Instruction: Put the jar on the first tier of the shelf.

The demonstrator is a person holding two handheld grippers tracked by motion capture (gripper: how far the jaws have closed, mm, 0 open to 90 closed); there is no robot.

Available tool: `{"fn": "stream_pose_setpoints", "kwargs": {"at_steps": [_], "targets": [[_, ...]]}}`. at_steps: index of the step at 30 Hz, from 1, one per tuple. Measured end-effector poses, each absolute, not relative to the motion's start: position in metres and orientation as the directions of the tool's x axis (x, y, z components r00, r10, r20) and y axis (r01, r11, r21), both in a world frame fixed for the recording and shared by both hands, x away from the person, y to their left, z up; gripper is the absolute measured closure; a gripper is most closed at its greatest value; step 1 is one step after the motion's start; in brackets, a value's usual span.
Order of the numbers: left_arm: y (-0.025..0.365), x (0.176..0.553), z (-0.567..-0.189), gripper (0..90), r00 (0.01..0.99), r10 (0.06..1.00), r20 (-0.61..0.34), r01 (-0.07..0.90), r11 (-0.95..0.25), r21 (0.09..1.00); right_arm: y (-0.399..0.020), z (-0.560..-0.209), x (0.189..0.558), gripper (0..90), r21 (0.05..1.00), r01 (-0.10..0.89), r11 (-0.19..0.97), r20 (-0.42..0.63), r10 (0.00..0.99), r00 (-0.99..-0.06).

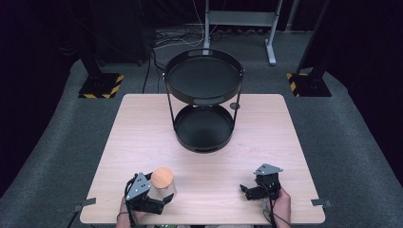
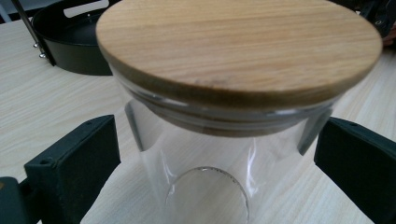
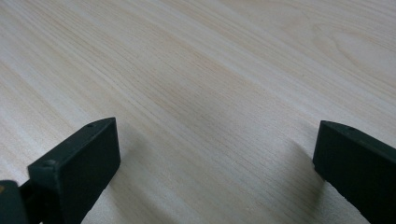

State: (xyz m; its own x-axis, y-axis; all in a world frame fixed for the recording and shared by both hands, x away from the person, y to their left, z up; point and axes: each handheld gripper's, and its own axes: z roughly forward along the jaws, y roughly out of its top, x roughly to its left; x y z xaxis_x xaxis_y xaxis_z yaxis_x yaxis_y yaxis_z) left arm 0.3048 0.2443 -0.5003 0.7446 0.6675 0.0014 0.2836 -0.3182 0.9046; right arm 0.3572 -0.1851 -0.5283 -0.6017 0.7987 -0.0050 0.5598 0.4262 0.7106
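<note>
- We are at the grasping step: our left tongs (image 1: 158, 202) stand wide open around the glass jar (image 2: 210, 154), one jaw on each side of it, neither visibly touching the glass.
- The jar, topped by a wooden lid (image 1: 162, 176), stands upright at the near left of the bench (image 1: 142, 137).
- Our right tongs (image 1: 249, 190) rest near right, wide open and holding nothing.
- Next, we judge, the left tongs must close on the glass below the lid, squarely, since the smooth wall may slip.
- The two-tier black tray (image 1: 203, 102) at the far middle looks the likely destination.
</note>
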Motion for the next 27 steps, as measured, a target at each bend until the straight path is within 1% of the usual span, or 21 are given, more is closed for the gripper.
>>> {"fn": "stream_pose_setpoints", "kwargs": {"at_steps": [8,14,18,21,23,25,27], "targets": [[0.2401,0.3070,-0.5012,0.0,0.735,0.678,-0.007,0.286,-0.301,0.910,-0.1851,-0.5283,0.3572,0.0,0.711,0.559,0.427,-0.005,0.798,-0.603],[0.2393,0.3079,-0.5028,0.1,0.718,0.696,-0.021,0.307,-0.289,0.907,-0.1851,-0.5283,0.3572,0.0,0.711,0.559,0.427,-0.005,0.798,-0.602],[0.2404,0.3096,-0.5020,1.4,0.714,0.700,-0.023,0.326,-0.304,0.895,-0.1852,-0.5283,0.3573,0.0,0.711,0.559,0.427,-0.005,0.798,-0.603],[0.2398,0.3100,-0.4994,9.3,0.728,0.685,-0.015,0.331,-0.333,0.883,-0.1852,-0.5283,0.3573,0.0,0.711,0.559,0.427,-0.005,0.798,-0.603],[0.2379,0.3106,-0.4982,16.6,0.735,0.678,-0.008,0.336,-0.354,0.873,-0.1852,-0.5283,0.3574,0.0,0.710,0.559,0.427,-0.005,0.798,-0.603],[0.2371,0.3112,-0.4981,17.5,0.737,0.675,-0.004,0.339,-0.365,0.867,-0.1852,-0.5283,0.3574,0.0,0.710,0.560,0.427,-0.004,0.798,-0.603],[0.2357,0.3121,-0.4983,24.7,0.733,0.681,-0.001,0.347,-0.372,0.861,-0.1852,-0.5283,0.3574,0.0,0.711,0.559,0.427,-0.005,0.797,-0.603]]}}
